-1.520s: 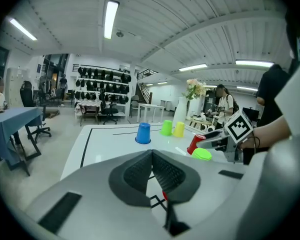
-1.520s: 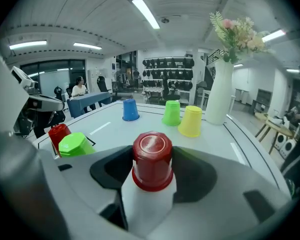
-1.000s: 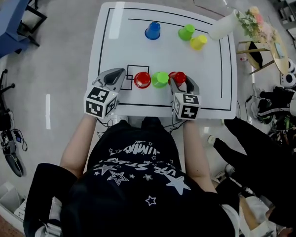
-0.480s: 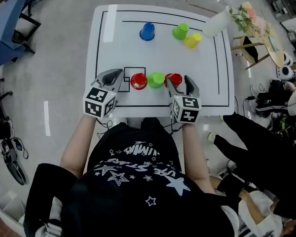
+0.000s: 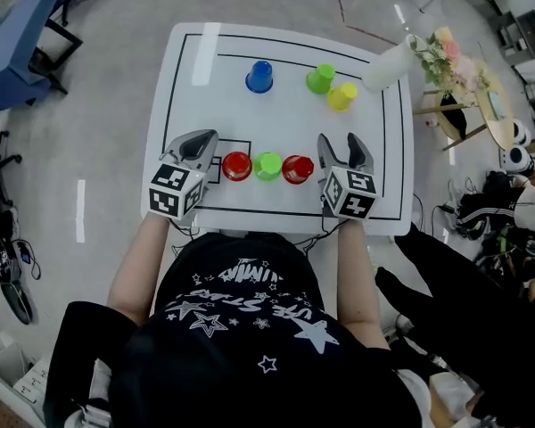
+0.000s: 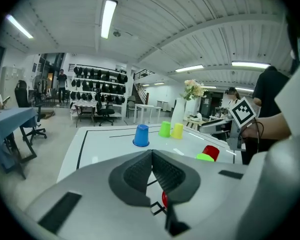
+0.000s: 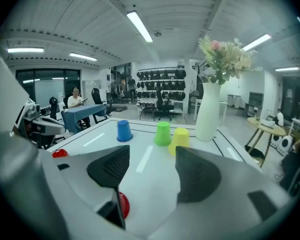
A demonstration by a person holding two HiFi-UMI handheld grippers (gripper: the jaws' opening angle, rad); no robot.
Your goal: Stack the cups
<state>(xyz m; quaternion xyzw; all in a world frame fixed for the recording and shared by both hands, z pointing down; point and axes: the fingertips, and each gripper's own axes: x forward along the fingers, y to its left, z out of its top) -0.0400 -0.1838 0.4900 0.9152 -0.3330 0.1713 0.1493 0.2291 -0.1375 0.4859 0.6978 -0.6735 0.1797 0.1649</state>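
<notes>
Your left tool [image 5: 199, 143] is clenched, its jaws pressed together on nothing. Your right tool [image 5: 340, 146] is released: its jaws have just eased in a little, yet they stand wide apart with only bare surface [image 5: 285, 114] between them. Six cups stand on the white, black-lined surface, all upside down: two red, two green, one blue, one yellow. Between your tools runs a near row, close side by side: the left red cup [image 5: 236, 165], the near green cup [image 5: 267, 166] and the right red cup [image 5: 297, 168], with a tool just outside each end. Well beyond stand the blue cup [image 5: 259, 77], then the far green cup [image 5: 319, 79] and the yellow cup [image 5: 341, 96] just beside each other. Each cup is plain, single-coloured and tapers toward its upturned base. Only the head view shows all six. The left gripper view leaves the left red cup a sliver under the jaws. The right gripper view hides the near green cup but shows the white vase [image 7: 208, 115] of flowers upright beside the yellow cup.
</notes>
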